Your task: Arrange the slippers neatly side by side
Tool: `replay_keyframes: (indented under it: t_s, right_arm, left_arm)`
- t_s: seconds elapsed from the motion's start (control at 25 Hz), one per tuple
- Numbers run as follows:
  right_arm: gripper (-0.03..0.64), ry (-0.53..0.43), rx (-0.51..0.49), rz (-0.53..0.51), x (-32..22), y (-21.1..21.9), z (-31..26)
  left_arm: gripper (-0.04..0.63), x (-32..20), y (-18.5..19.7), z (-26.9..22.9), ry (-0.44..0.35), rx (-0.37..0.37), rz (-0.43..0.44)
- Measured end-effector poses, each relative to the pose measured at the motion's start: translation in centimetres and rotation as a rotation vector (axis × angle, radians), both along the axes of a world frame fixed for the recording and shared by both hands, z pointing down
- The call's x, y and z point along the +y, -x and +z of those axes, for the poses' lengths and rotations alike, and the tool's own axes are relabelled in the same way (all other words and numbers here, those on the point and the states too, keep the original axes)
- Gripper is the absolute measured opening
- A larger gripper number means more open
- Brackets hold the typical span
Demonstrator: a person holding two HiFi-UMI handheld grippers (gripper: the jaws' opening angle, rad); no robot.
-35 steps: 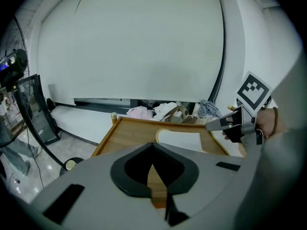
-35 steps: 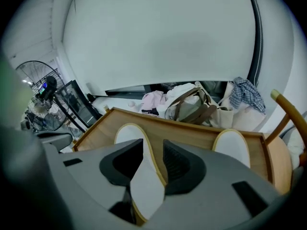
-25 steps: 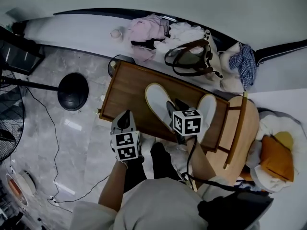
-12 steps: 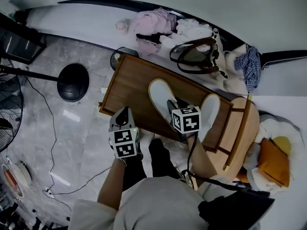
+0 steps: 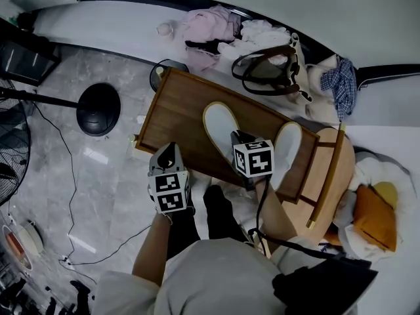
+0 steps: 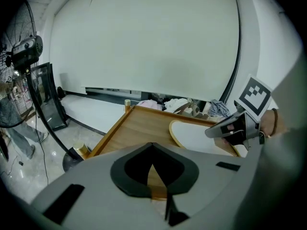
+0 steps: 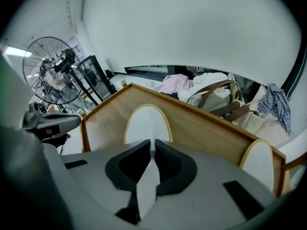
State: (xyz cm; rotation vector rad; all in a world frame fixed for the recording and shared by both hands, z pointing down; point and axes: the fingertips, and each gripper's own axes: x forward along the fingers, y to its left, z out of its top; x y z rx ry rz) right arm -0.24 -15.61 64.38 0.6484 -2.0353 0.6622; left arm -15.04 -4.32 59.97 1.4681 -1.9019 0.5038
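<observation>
Right gripper point(image 7: 152, 153): jaws have just been closing and pinch the near end of the middle slipper point(image 5: 219, 123); a white sliver of it shows between them.
Left gripper point(image 6: 152, 147): jaws together and holding nothing, at the near edge of the wooden tabletop point(image 5: 172, 110).
Middle slipper: flat on the tabletop, white with a yellow rim.
Second slipper point(image 5: 287, 146): at the tabletop's right end, apart from the first.
Background: a bag point(image 5: 266, 71) and clothes point(image 5: 210, 28) lie heaped beyond the tabletop.
</observation>
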Motion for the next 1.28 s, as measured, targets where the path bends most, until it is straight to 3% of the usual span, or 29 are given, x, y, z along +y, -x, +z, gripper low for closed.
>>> replay_keyframes:
  t_s: [0.36, 0.72, 1.28]
  right_arm:
    - [0.049, 0.023, -0.046, 0.079, 0.2, -0.1, -1.6]
    - [0.049, 0.014, -0.092, 0.23, -0.6, -1.3, -4.4]
    - [0.048, -0.002, -0.134, 0.572, -0.8, -6.2, -6.3]
  left_arm:
    - [0.005, -0.5, -0.2, -0.6, -0.011, -0.001, 0.031]
    - [0.005, -1.6, 0.0, -2.8, -0.052, -0.016, 0.082]
    - [0.005, -4.0, -2.0, -4.5, -0.086, -0.017, 0.239]
